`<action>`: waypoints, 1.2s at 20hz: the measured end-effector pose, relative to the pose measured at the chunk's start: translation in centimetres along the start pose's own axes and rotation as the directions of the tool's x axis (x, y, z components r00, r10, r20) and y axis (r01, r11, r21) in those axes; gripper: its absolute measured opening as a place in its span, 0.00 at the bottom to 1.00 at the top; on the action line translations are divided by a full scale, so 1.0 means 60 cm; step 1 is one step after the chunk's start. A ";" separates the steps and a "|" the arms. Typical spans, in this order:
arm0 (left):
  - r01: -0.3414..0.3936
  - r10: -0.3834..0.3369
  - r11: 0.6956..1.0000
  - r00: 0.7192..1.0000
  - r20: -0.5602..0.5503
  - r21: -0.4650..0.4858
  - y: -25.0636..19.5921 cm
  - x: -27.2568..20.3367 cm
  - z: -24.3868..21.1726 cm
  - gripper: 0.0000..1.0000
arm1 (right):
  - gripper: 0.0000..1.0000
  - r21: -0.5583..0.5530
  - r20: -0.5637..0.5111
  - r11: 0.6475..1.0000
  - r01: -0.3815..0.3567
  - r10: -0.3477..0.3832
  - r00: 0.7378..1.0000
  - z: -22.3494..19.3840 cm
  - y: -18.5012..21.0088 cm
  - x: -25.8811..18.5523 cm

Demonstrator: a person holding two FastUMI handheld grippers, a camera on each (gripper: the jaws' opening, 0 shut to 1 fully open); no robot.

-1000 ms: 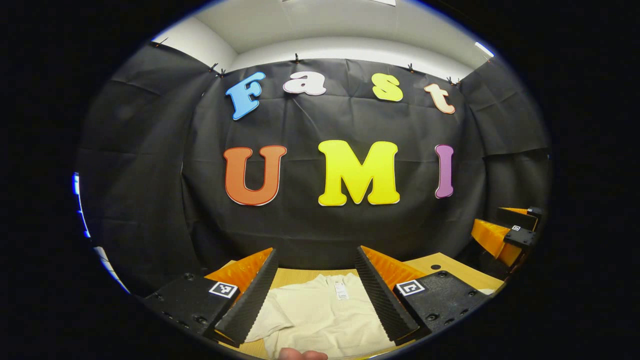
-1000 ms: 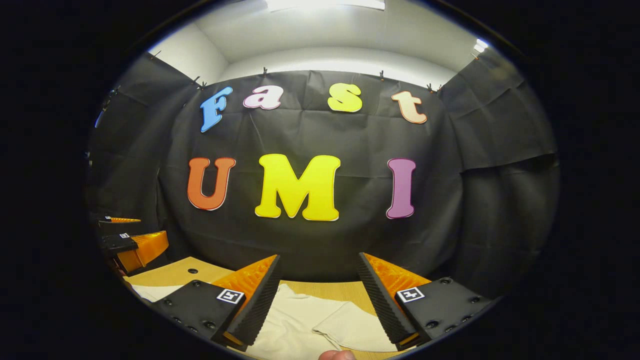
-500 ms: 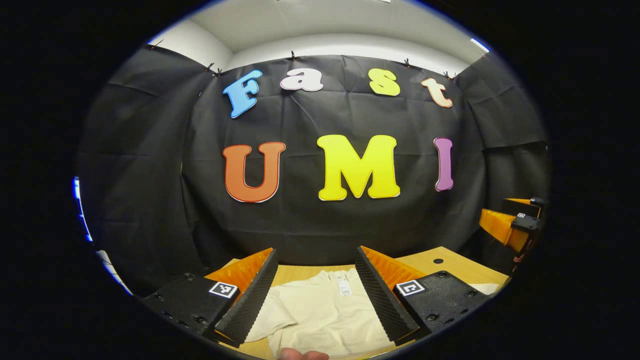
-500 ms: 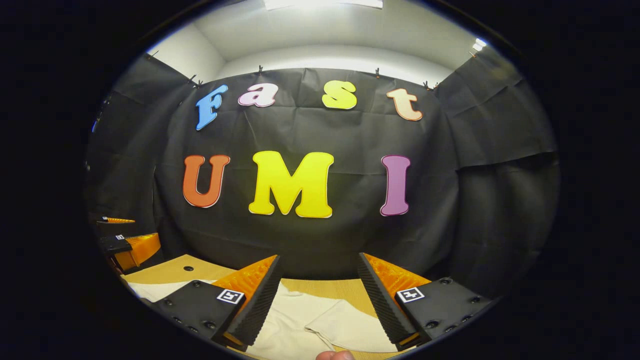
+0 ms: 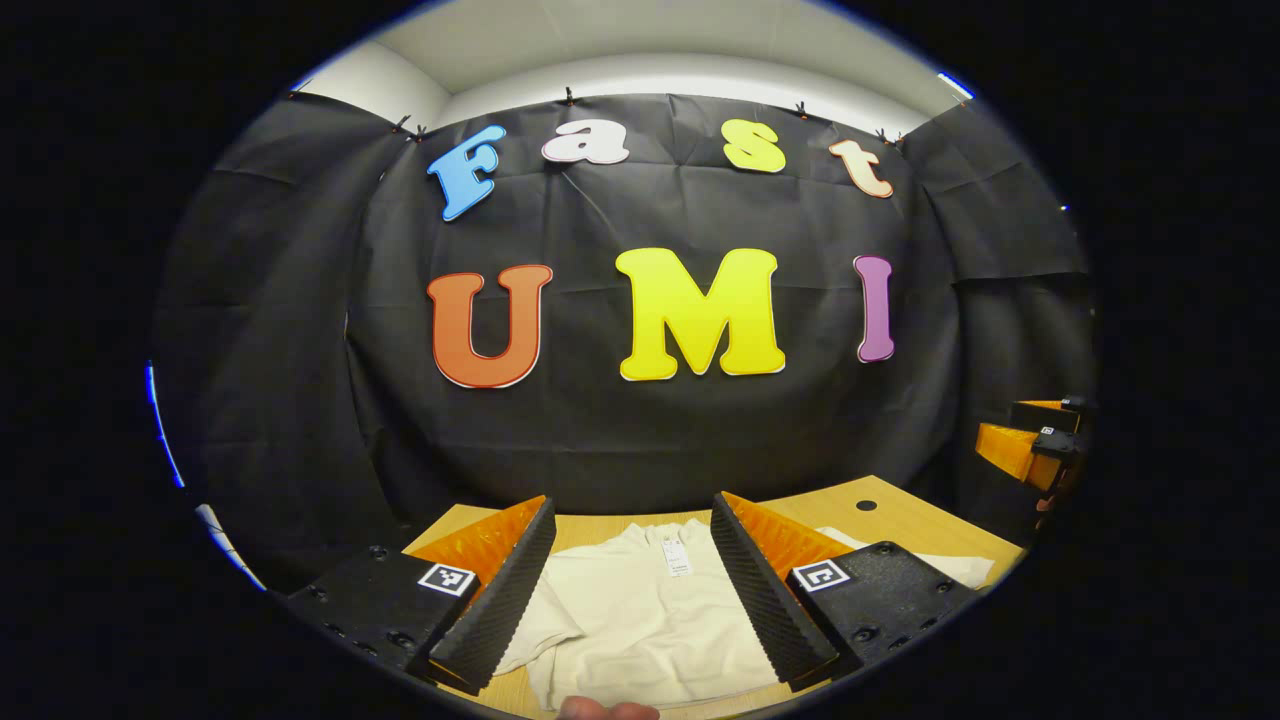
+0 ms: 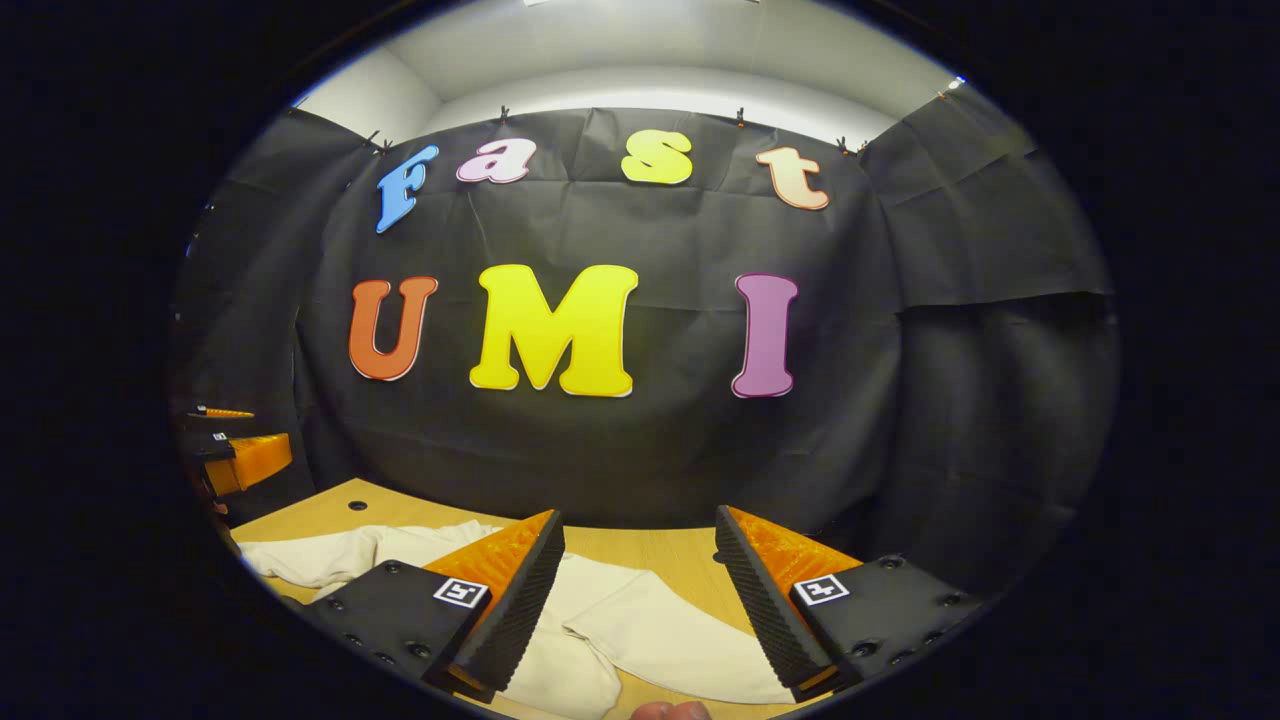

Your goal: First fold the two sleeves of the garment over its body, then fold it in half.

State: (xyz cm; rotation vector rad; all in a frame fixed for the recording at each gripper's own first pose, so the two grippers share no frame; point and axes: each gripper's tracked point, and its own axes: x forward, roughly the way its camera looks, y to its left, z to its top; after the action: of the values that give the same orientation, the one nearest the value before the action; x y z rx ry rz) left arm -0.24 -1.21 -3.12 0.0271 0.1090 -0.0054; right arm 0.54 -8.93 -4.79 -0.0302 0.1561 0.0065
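A cream garment point(image 5: 640, 620) is seen spread flat on the wooden bench point(image 5: 900, 515), its sleeves not yet folded over its body. The left gripper point(image 5: 632, 590) is held above the garment's collar end with its jaws wide apart and nothing between them; the right gripper point(image 6: 640, 600) is held above the garment's right sleeve point(image 6: 680, 640), jaws likewise apart and empty.

The fabric is judged light, soft and limp, so it can be expected to sag and crease when lifted, and to drag on the bench rather than slide as a stiff sheet would. Each sleeve would best be pinched at its cuff edge, a single layer only, and carried low across the body so the fold lies flat.

In the left gripper view the neckline with its small white tag point(image 5: 675, 560) is shown, with the left sleeve beside it. In the right gripper view the right sleeve is shown lying out from the body, along with rumpled cloth toward the garment's far side.
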 end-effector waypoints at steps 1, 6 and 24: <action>0.004 -0.004 1.000 1.000 -0.010 -0.001 -0.008 0.000 -0.007 0.99 | 0.94 -0.002 -0.025 1.000 0.004 -0.004 1.000 -0.014 -0.022 -0.004; 0.032 -0.031 0.999 0.997 -0.068 0.014 -0.047 0.000 -0.037 0.99 | 0.94 -0.045 -0.185 0.999 0.027 -0.035 0.982 -0.116 -0.133 -0.028; 0.049 -0.048 0.999 0.984 -0.171 -0.001 -0.141 0.016 -0.081 0.99 | 0.95 -0.081 -0.792 0.997 -0.013 -0.056 0.608 -0.531 -0.325 -0.060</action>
State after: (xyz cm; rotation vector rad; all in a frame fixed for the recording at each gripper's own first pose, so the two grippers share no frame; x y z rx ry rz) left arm 0.11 -9.52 -8.29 0.0280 0.2816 -0.0521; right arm -7.81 -29.42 -35.13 -0.1156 1.0732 -0.0269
